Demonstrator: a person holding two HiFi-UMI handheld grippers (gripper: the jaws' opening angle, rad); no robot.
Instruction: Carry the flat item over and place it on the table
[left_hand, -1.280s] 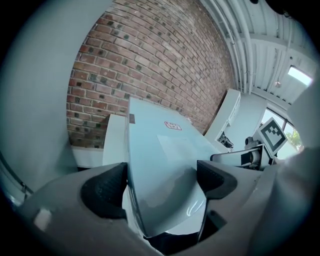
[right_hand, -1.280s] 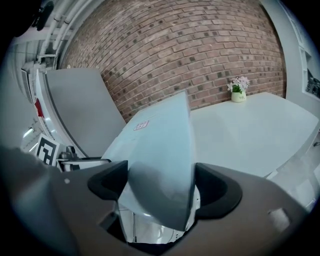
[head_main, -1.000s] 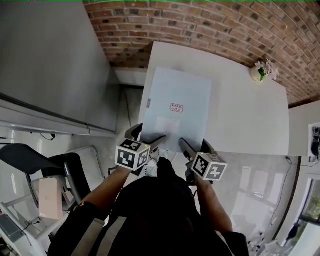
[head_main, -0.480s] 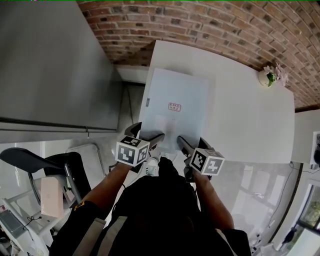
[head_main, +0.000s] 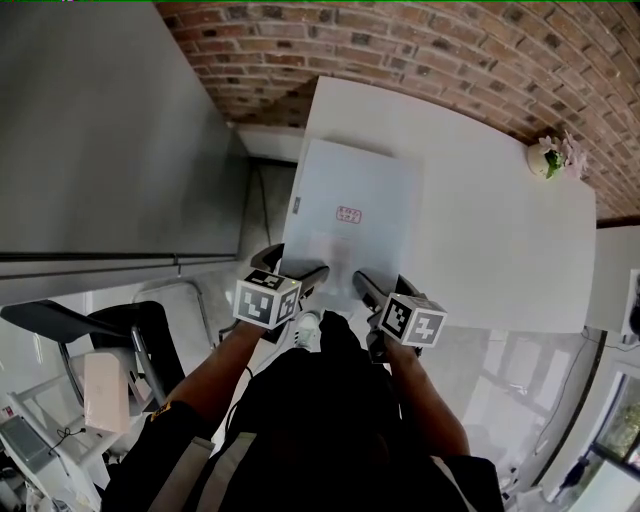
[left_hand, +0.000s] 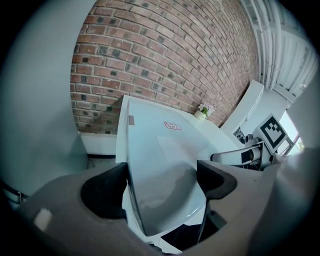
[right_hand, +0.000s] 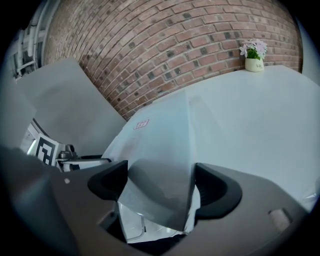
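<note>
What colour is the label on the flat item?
The label is red on white; head view shows it best.

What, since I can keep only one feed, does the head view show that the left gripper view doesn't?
Only the head view: the person's forearms and a dark chair. Only the left gripper view: close up, the left gripper with its jaws clamped on the flat item. Both: the red label, table, flower pot, brick wall.

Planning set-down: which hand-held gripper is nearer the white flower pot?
Right. The right hand-held gripper holds the pale flat sheet nearer the white flower pot; the left hand-held gripper, farther off.
</note>
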